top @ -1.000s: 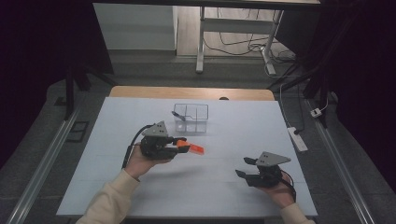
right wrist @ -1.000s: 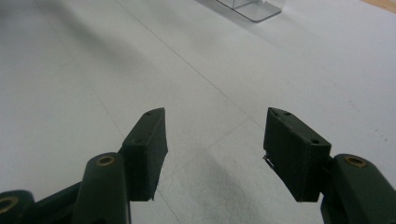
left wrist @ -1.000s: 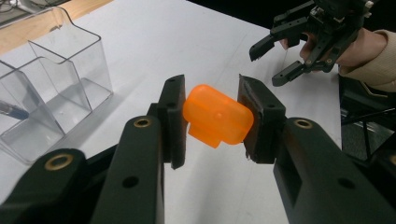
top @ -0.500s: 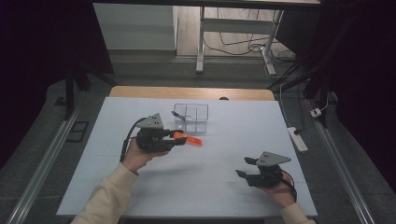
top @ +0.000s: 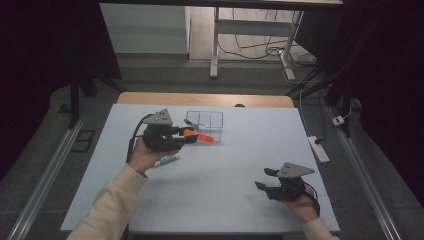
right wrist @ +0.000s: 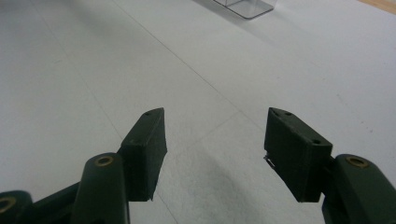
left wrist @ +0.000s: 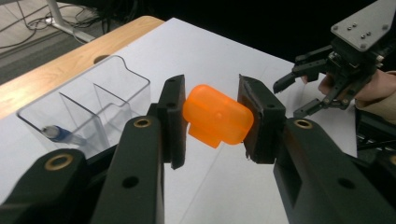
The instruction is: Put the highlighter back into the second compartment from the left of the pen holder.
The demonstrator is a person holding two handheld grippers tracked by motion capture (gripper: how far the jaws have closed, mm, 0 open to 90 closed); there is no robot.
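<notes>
Two tools in play, one loaded, one idle. Lower right of the high view: right tool [top: 264,179] low over the pale grey worktop [top: 225,190], jaws spread, nothing between them; its own view looks across bare surface.

Left of centre in the high view: left tool [top: 189,134], lifted off the worktop, jaws pointing toward the right of the frame. It pinches a translucent orange plastic marker cap [left wrist: 217,115], stubby and rounded, crosswise between the two pads, both pads pressing on it. From above, the orange piece [top: 198,136] sticks out beyond the jaw tips; whether a longer part sits behind the cap cannot be told.

Just below that hand in the high view, a white marker pen with a green end [top: 165,160] lies on the worktop.

Farther up: clear plastic divided organiser tray [top: 205,120], upright, just beyond and slightly right of the left jaw tips. In the left tool's view the tray [left wrist: 93,100] sits to the upper left, a blue-tipped pen [left wrist: 58,134] lying in its nearest compartment.

Judgement: the move turns on the short gap from cap to tray. The left tool is by far the nearer one and needs a small carry forward over the tray rim; the right tool is well apart.
</notes>
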